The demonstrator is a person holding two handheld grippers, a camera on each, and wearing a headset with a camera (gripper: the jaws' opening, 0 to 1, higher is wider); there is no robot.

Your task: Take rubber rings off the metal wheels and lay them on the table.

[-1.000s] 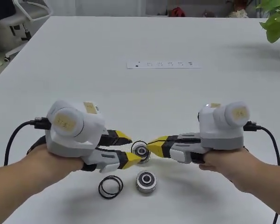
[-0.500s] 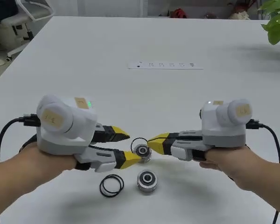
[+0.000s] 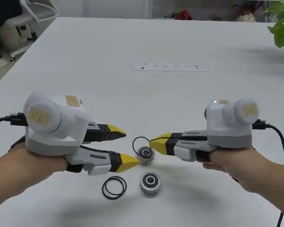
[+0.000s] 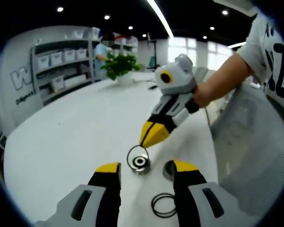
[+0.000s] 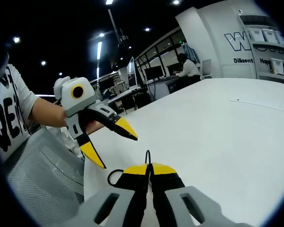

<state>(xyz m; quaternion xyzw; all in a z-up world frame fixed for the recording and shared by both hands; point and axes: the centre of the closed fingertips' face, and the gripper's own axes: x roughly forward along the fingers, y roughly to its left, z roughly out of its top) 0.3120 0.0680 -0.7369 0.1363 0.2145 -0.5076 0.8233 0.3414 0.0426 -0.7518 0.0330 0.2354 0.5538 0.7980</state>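
Now that the left claw (image 3: 130,149) has spread wide and drawn back, the small silver metal wheel (image 3: 145,155) it gripped a second ago lies free on the wide white table (image 3: 132,42). The right claw (image 3: 152,141), pressed together on the thin black rubber ring (image 3: 140,138), has raised the loop above that wheel. Whether its lower edge is clear I cannot tell. This ring looks nearly ready to join the two loose black rubber rings (image 3: 114,187) lying beside the second silver metal wheel (image 3: 149,183). Bare surface stretches ahead to the white power strip (image 3: 169,66). The table's near edge lies close to the person, so laying inward seems safer.
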